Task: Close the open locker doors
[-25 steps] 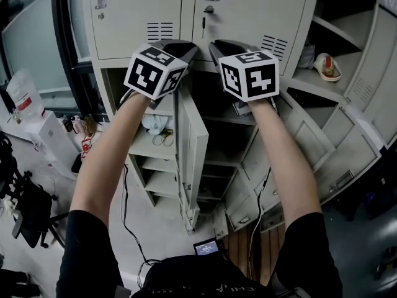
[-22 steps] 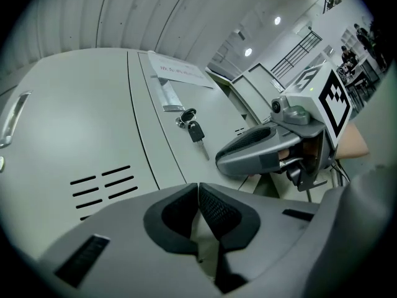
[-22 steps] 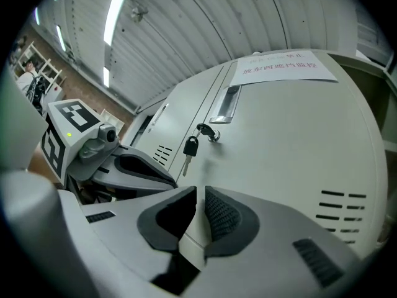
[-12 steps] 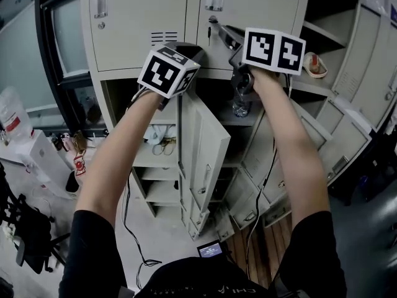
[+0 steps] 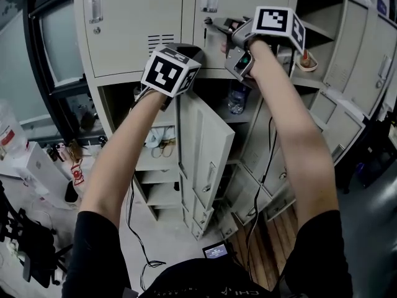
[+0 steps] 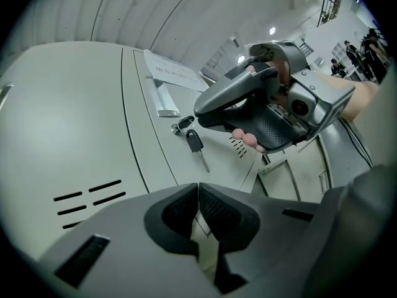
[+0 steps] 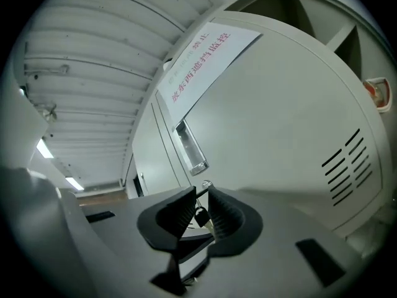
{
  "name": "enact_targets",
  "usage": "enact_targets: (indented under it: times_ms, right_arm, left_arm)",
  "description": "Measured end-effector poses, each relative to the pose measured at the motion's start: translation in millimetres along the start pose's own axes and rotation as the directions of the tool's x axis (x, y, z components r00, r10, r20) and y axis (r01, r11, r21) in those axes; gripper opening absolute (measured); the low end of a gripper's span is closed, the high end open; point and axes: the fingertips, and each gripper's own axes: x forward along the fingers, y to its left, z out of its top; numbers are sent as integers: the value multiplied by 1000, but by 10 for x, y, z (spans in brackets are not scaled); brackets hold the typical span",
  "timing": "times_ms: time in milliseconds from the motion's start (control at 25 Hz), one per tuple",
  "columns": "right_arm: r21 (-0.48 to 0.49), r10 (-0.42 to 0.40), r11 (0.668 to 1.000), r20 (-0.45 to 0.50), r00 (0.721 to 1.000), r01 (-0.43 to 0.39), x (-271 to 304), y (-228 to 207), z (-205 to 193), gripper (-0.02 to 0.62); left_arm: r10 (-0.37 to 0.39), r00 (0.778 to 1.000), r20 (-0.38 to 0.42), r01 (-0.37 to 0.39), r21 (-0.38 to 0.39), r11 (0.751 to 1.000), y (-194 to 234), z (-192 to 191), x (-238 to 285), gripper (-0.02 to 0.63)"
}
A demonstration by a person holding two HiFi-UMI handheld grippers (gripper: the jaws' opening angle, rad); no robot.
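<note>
- The right gripper (image 7: 200, 202) has risen from beside the left gripper (image 6: 197, 188) to the lock of a closed upper door (image 7: 279, 123), and it has rolled over. The left one has hardly shifted.
- A grey locker bank (image 5: 124, 36) fills the head view.
- The task's open door (image 5: 208, 148) hangs swung outward at 6 o'clock from the left gripper. More open doors (image 5: 344, 126) stand toward 3 o'clock.
- The left gripper points level at the bank, jaws together, with nothing visibly clamped.
- The right gripper, at 1 o'clock from the left, has its jaws drawn nearly together, pinching a small black-headed key (image 7: 200, 216).
- Likely risk: the grip on the key is slim, so the key may slip out as the wrist twists, or bend if forced.
</note>
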Motion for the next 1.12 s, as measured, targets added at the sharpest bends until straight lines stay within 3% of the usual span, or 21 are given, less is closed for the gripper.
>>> enact_targets:
  times_ms: [200, 400, 600, 880, 1120]
  right_arm:
    - [-143, -67, 988, -12, 998, 64, 21, 33, -7, 64]
    - [-180, -58, 982, 1, 998, 57, 20, 162, 48, 64]
    - [-238, -85, 968, 2, 996, 83, 18, 223, -54, 67]
    - [-142, -74, 987, 22, 997, 77, 13, 212, -8, 77]
    - [43, -81, 996, 41, 996, 79, 40, 101, -20, 77]
  left_arm:
    - [0, 1000, -4, 0, 8, 1000, 13, 9, -5, 23]
    - [16, 1000, -15, -15, 38, 999, 55, 91, -13, 23]
    - [15, 1000, -14, -15, -17, 1000, 63, 107, -57, 23]
    - [34, 999, -21, -34, -13, 999, 101, 194, -72, 23]
    - [46, 999, -19, -46, -18, 999, 134, 198, -100, 23]
